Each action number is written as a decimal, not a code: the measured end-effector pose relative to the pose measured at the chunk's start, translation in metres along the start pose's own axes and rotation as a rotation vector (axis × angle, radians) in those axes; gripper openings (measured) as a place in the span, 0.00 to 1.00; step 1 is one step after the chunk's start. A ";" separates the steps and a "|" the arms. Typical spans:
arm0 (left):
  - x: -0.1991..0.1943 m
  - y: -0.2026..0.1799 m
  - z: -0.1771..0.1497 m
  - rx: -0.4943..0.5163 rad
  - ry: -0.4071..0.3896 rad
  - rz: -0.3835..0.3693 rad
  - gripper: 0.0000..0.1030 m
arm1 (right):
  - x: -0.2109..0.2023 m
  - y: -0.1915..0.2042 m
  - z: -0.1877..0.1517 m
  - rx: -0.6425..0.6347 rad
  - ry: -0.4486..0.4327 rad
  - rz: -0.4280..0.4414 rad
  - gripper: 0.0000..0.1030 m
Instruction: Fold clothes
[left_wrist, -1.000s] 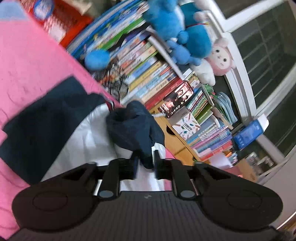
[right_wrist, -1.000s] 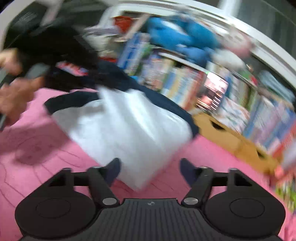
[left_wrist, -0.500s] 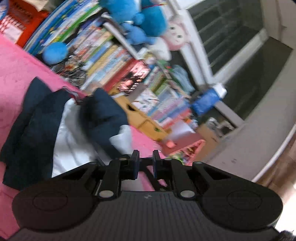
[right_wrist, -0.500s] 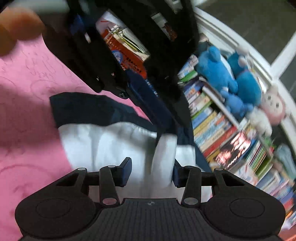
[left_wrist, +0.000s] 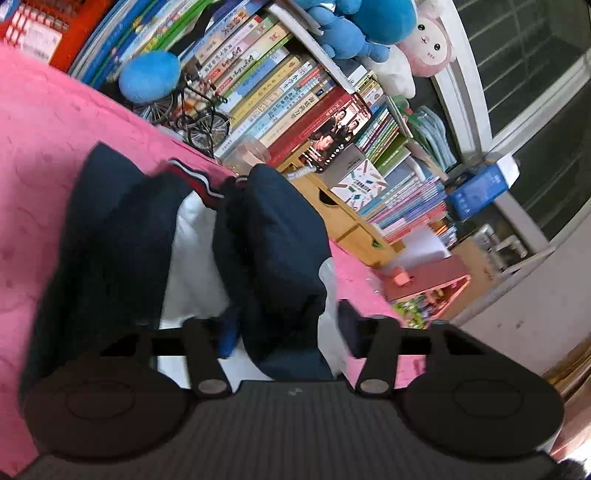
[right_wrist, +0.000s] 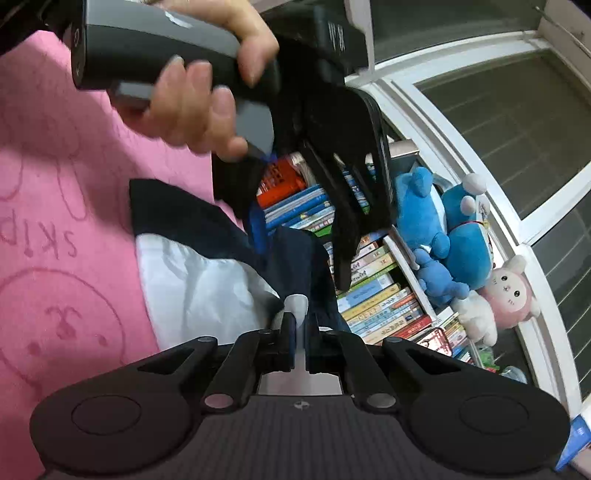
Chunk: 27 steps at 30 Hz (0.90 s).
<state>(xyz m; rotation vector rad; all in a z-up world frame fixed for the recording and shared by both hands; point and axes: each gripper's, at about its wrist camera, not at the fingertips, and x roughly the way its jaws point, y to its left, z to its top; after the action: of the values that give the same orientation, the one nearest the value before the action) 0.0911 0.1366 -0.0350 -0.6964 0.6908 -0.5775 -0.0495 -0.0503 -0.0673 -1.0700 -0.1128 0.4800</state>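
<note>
A navy and white garment (left_wrist: 192, 258) lies on the pink bed cover (left_wrist: 44, 129). Its navy sleeve (left_wrist: 269, 240) is folded across the white body and runs between the fingers of my left gripper (left_wrist: 288, 328). The jaws are opening and the right finger stands off the cloth. In the right wrist view, my right gripper (right_wrist: 300, 325) is shut on a small fold of the garment's white fabric (right_wrist: 195, 284). A hand (right_wrist: 192, 99) holds the left gripper (right_wrist: 301, 251) above the far side of the garment.
Along the bed's far edge stands a packed bookshelf (left_wrist: 295, 99), with blue and pink plush toys (left_wrist: 369, 22) on top and a small bicycle model (left_wrist: 199, 114) in front. A wooden drawer box (left_wrist: 332, 210) and a window (left_wrist: 535, 74) lie to the right.
The left gripper's jaws went from shut on the navy sleeve to spread, and the sleeve now lies across the garment. The right gripper's jaws closed onto the white fabric, and it rolled.
</note>
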 end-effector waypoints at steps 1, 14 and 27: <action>-0.001 0.001 -0.003 0.009 -0.003 -0.015 0.35 | 0.005 0.000 0.001 0.008 0.009 0.000 0.11; -0.024 0.019 -0.037 0.000 0.038 0.004 0.20 | 0.010 -0.110 -0.046 0.682 0.088 0.501 0.54; -0.014 0.024 -0.059 0.112 0.029 0.055 0.14 | 0.137 -0.126 -0.016 0.893 0.298 0.510 0.15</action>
<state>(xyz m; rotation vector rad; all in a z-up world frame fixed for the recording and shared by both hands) 0.0447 0.1390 -0.0811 -0.5638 0.6970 -0.5722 0.1189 -0.0534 0.0143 -0.2610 0.6063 0.7242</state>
